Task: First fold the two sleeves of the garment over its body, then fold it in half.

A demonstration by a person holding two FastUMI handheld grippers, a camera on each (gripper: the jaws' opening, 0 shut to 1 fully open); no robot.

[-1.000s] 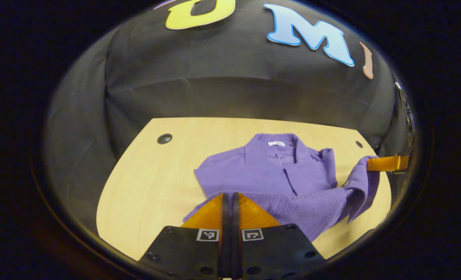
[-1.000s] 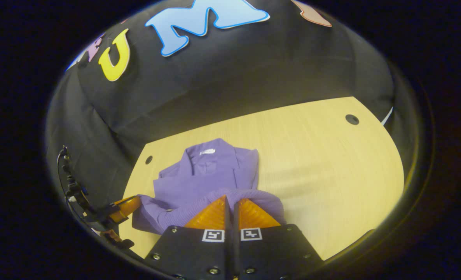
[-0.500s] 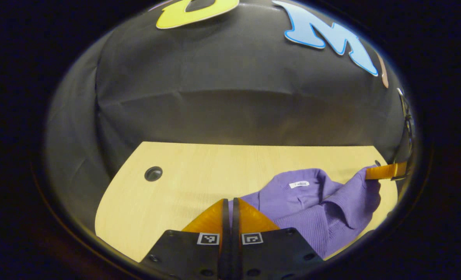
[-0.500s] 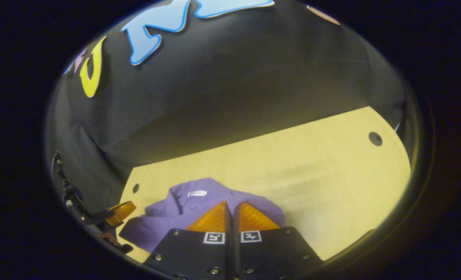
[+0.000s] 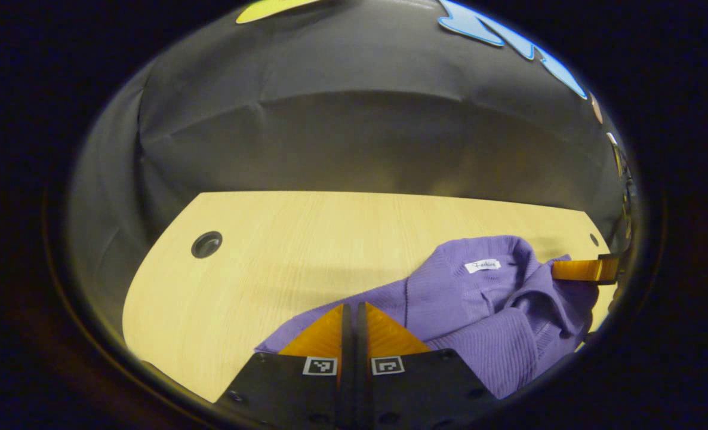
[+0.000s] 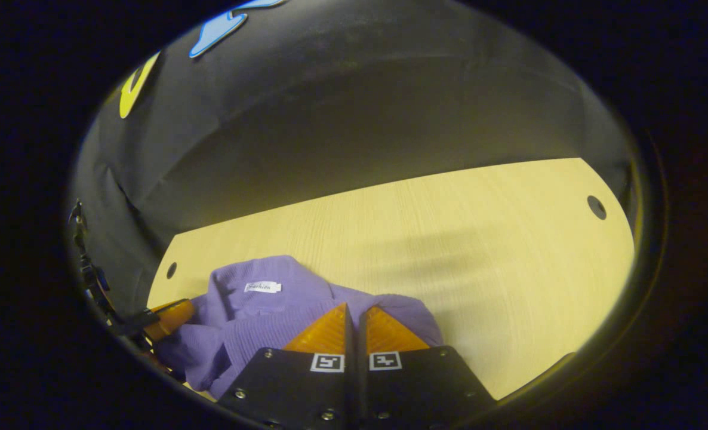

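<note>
In the left gripper view, a round dark hole (image 5: 206, 244) sits in the light wooden table (image 5: 282, 251) on the left side. In the middle at the bottom is the left gripper (image 5: 353, 310). Its two fingers are squeezed tight together, and they pinch an edge of the purple sweater (image 5: 479, 310). The sweater lies bunched up on the right part of the table, with its ribbed hem pulled up over its body. A small white tag (image 5: 483, 265) shows at the collar. Farther right, the right gripper (image 5: 560, 270) comes in from the edge and touches the sweater beside the collar. Another small hole (image 5: 594, 239) is just above it.

In the right gripper view, the left gripper (image 6: 178, 312) shows on the far left, touching the sweater (image 6: 252, 322). A small hole (image 6: 171, 270) is just above it in the table (image 6: 479, 257). The sweater sits low and left, and its white tag (image 6: 262, 287) faces up. In the middle at the bottom, the right gripper (image 6: 355, 312) has its fingers clenched together on a fold of the sweater. Bare table stretches to the right, with one more hole (image 6: 596, 206) near the far edge.
</note>
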